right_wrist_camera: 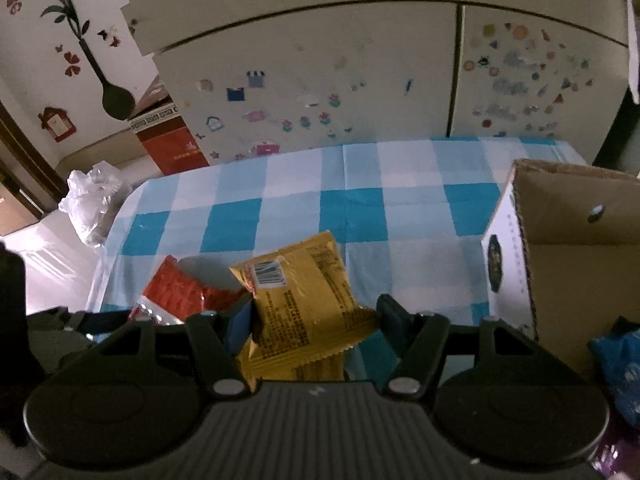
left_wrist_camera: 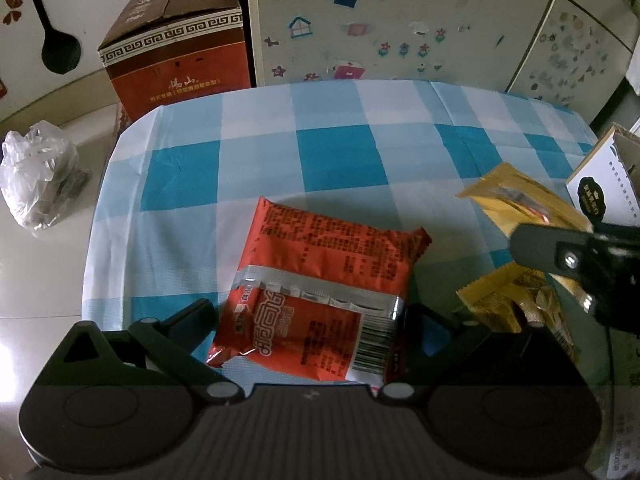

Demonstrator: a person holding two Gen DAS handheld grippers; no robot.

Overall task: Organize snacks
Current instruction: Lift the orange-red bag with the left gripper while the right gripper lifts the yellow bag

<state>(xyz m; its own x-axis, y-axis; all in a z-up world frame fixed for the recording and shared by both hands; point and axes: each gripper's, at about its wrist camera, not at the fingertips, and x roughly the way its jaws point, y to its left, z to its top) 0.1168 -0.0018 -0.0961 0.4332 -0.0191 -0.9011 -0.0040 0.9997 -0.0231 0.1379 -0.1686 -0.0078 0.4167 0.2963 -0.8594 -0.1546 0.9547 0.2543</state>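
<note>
On the checked desk (left_wrist_camera: pixel 340 152): red snack packet (left_wrist_camera: pixel 320 296) lies flat near the front edge; yellow snack packet (right_wrist_camera: pixel 304 300) sits to its right, beside the open cardboard box (right_wrist_camera: pixel 560 256).
Left gripper (left_wrist_camera: pixel 312 316): low over the red packet, jaws spread to either side of it, not yet pinching.
Right gripper (right_wrist_camera: pixel 316 320): jaws around the yellow packet; whether they pinch it, I cannot tell.
Step, as I judge: bring the packets to the box.
Doing it well: close on the packet's middle, not its crimped end; lift clear of the box wall.
</note>
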